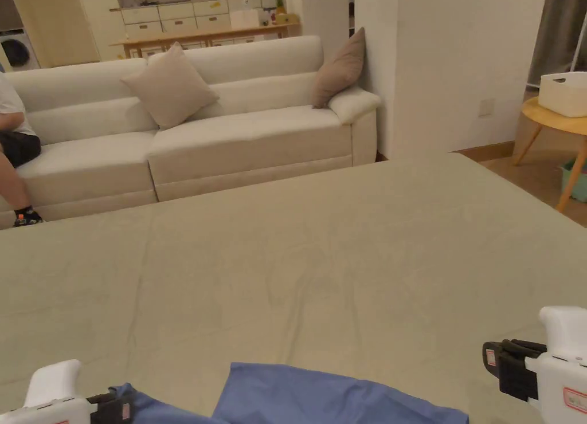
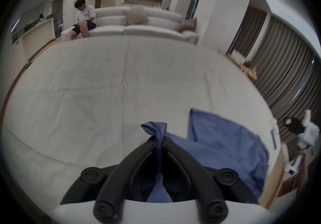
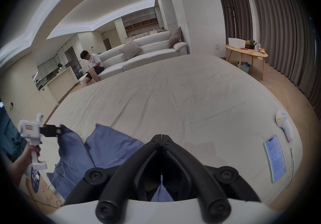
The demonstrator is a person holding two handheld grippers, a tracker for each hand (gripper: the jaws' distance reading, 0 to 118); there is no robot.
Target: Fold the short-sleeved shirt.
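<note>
- The left gripper (image 2: pixel 160 140) is nearest, jaws pressed together, pinching a bunched bit of the blue shirt (image 2: pixel 225 149).
- The right gripper (image 3: pixel 161 138) has its jaws pressed together too, with nothing between the tips.
- The shirt lies rumpled at the near edge of the bed (image 1: pixel 321 259), not flat yet, so I think folding has barely begun.
- Farther off, a phone (image 3: pixel 275 157) lies on the bed; its writing is too small to read.

**Colours in front of me**

The shirt (image 1: pixel 338 393) is plain blue, no pattern. It lies on a pale beige sheet (image 1: pixel 321 253). My left tongs (image 2: pixel 160 138) and right tongs (image 3: pixel 161 136) have black jaws on white bodies. The sofa (image 1: pixel 229 133) is cream, with tan cushions (image 1: pixel 170 87). Grey curtains (image 3: pixel 278 24) hang by a light wooden side table (image 3: pixel 246 53).
</note>
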